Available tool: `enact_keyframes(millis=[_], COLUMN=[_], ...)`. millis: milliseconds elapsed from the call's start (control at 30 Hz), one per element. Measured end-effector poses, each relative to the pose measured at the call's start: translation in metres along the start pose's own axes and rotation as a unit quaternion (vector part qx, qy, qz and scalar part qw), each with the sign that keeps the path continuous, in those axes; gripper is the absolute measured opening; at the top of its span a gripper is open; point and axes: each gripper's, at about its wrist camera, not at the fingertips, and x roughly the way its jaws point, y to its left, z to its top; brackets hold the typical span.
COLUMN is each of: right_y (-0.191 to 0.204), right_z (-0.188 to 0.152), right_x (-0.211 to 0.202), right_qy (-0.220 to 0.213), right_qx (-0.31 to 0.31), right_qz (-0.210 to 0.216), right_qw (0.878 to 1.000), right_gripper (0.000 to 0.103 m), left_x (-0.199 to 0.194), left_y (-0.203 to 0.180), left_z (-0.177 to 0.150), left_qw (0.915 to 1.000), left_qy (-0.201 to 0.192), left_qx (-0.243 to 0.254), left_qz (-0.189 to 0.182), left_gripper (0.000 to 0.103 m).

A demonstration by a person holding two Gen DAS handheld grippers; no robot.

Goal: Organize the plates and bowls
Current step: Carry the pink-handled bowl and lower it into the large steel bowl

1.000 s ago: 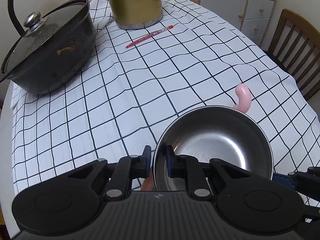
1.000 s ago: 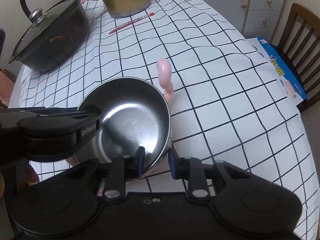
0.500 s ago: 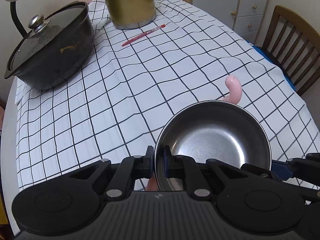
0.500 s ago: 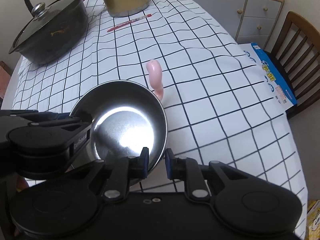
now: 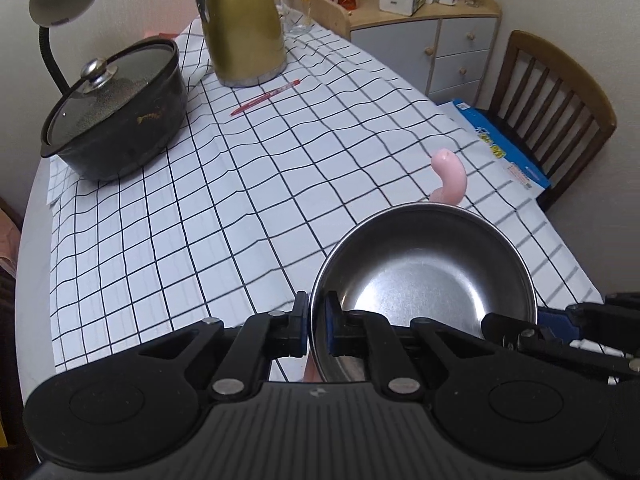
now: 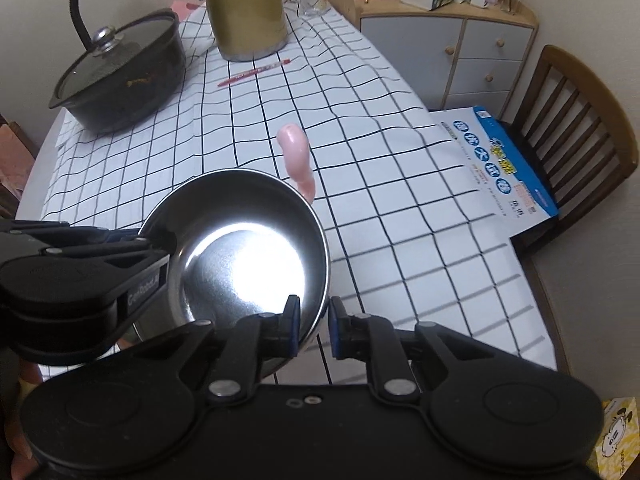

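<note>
A steel bowl (image 5: 424, 280) is held in the air above the checked tablecloth (image 5: 224, 184). My left gripper (image 5: 317, 330) is shut on its near left rim. My right gripper (image 6: 314, 326) is shut on the bowl's (image 6: 244, 256) right rim; its body shows at the right edge of the left wrist view (image 5: 560, 332). A pink curved handle (image 5: 450, 178) sticks out from something under the bowl, and shows in the right wrist view (image 6: 298, 156) too. What lies under the bowl is hidden.
A black lidded pot (image 5: 116, 116), a gold kettle (image 5: 240, 24) and a red pen (image 5: 266, 97) stand at the table's far end. A blue and white box (image 6: 500, 160) lies on a wooden chair (image 6: 576, 136) to the right. A grey cabinet (image 6: 452, 52) stands behind.
Both grippers have risen with the bowl, so the table looks farther away and more of the room shows. The grips on the rim are unchanged.
</note>
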Motion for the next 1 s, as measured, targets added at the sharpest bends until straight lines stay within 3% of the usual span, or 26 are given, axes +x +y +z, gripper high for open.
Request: enact_keyframes(millis=[600, 1000], right_y=[-0.038, -0.066], right_z=[-0.111, -0.195], right_x=[-0.113, -0.145], right_qy=[-0.016, 0.014], right_qx=[0.014, 0.038], right_qz=[-0.010, -0.010], right_qw=[1.000, 0.999], right_gripper=[0.010, 0.009], left_x=[-0.125, -0.150], left_y=[-0.061, -0.102], left_z=[-0.119, -0.190], left_qw=[0.9965, 0.9911], left_qy=[-0.012, 0.024], left_qx=[0.063, 0.093], left_qz=[-0.054, -0.091], left_gripper=[0.005, 0.006])
